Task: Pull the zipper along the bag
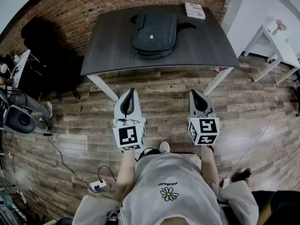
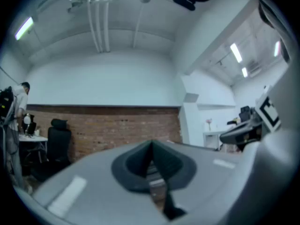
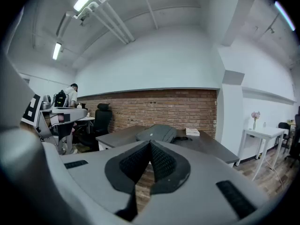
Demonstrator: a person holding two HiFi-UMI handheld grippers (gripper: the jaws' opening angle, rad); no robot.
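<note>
A dark grey backpack (image 1: 153, 34) lies flat on the dark table (image 1: 108, 55), near its far middle; the zipper is too small to make out. The right gripper view shows the same backpack (image 3: 157, 133) on the table ahead. Both grippers hang over the wooden floor in front of the table, well short of the bag. My left gripper (image 1: 128, 93) is shut with nothing in it, its tips (image 2: 151, 146) meeting. My right gripper (image 1: 196, 94) is also shut and empty, its ribbed pads (image 3: 159, 161) pressed together.
A book (image 1: 194, 10) lies at the table's far right corner. A white side table (image 1: 276, 43) stands to the right, a black office chair (image 3: 98, 121) and desk clutter to the left. Cables run across the floor (image 1: 70, 139). A person (image 3: 71, 95) stands far left.
</note>
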